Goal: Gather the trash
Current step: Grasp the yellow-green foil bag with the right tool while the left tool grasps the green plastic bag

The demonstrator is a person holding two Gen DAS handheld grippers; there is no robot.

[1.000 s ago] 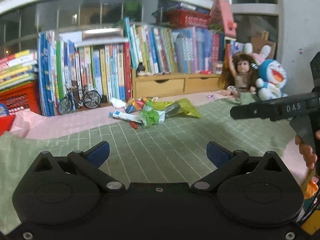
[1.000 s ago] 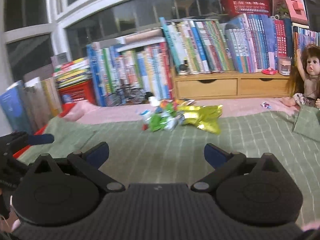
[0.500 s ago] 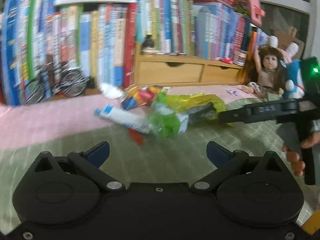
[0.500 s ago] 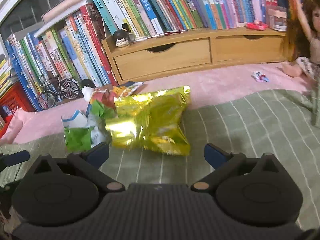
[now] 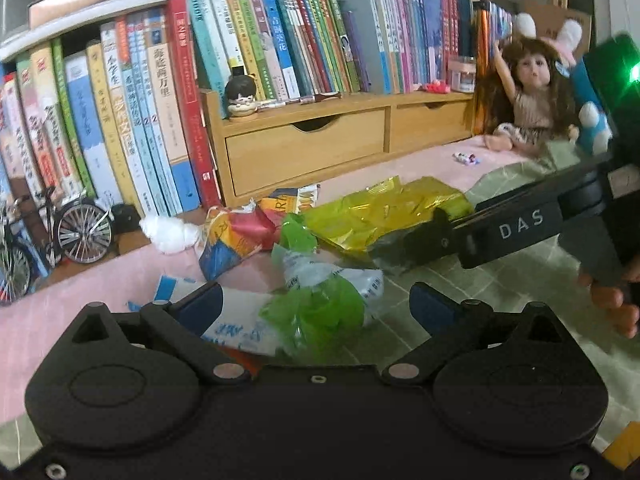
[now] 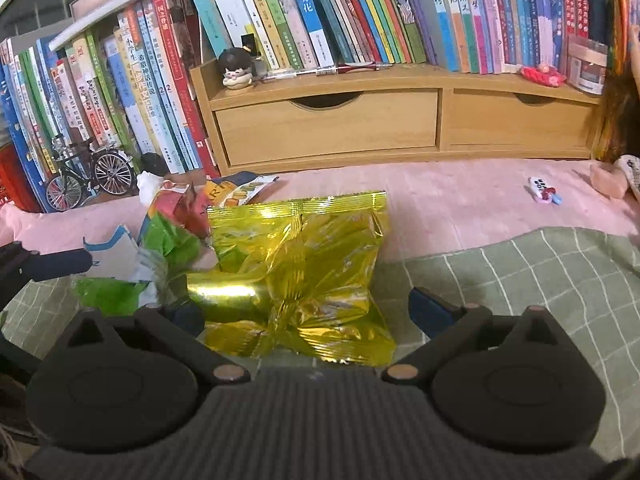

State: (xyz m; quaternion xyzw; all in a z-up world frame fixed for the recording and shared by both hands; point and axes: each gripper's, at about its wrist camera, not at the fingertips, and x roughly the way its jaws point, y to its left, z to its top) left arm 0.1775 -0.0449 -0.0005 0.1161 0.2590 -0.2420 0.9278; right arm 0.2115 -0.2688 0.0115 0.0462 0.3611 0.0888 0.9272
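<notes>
Both tools moved in: left tool (image 5: 316, 306) and right tool (image 6: 310, 308) gape, straddling wrappers (image 6: 296, 264).

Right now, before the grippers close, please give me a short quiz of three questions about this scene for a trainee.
1. True or false: the right gripper is shut on the gold bag.
2. Which lies between the left gripper fingers: A) doll, B) green wrapper, C) toy bicycle?
3. What cloth lies under the gold bag's near end?

Key
1. False; it is open around the bag.
2. B, the green wrapper.
3. The green checked cloth.
</notes>
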